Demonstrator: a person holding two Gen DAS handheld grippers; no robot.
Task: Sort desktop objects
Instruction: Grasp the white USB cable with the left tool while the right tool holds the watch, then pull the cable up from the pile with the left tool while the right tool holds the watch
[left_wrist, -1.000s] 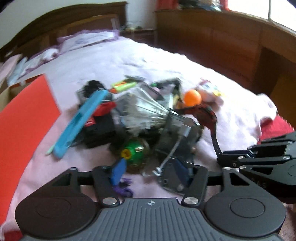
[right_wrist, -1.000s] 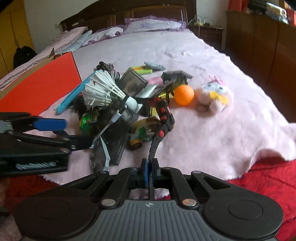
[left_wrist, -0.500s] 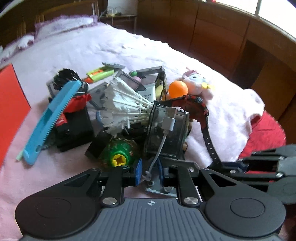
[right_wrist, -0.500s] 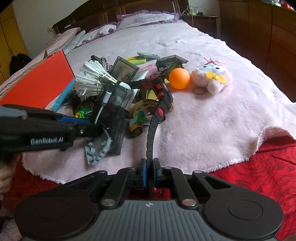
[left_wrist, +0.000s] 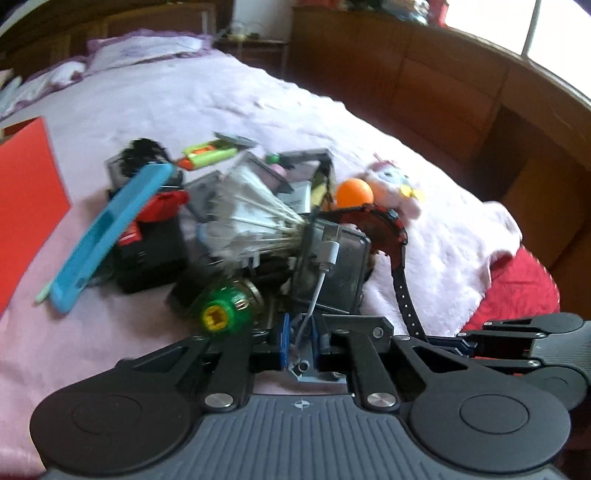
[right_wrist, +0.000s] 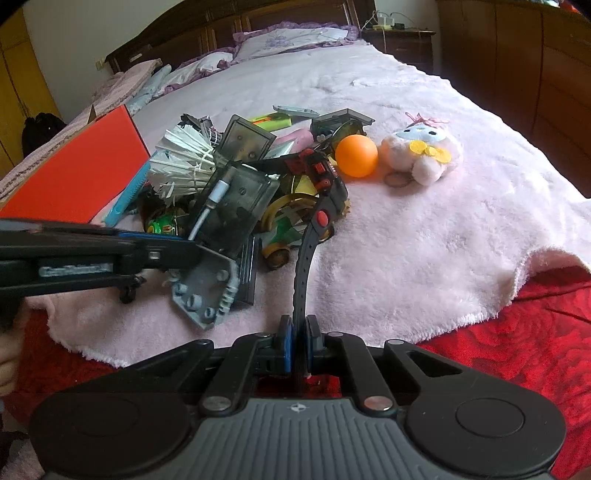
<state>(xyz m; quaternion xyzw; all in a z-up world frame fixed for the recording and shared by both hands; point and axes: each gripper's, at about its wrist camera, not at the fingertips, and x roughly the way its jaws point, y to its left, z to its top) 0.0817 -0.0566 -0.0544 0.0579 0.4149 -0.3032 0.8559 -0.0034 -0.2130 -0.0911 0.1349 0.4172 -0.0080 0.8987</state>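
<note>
We have barely begun: the pile (right_wrist: 236, 184) sits unsorted near the bed's (right_wrist: 406, 240) foot edge. Our left gripper (left_wrist: 299, 343) has just closed its jaws on the white cable (left_wrist: 319, 284); our right gripper (right_wrist: 297, 345) pinches the watch strap (right_wrist: 304, 266).

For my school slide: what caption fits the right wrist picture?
Right gripper pinches a black watch strap beside a toy pile on a pink blanket.

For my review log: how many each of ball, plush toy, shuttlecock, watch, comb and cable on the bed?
Ball: 1
Plush toy: 1
Shuttlecock: 1
Watch: 1
Comb: 1
Cable: 1
Total: 6
</note>
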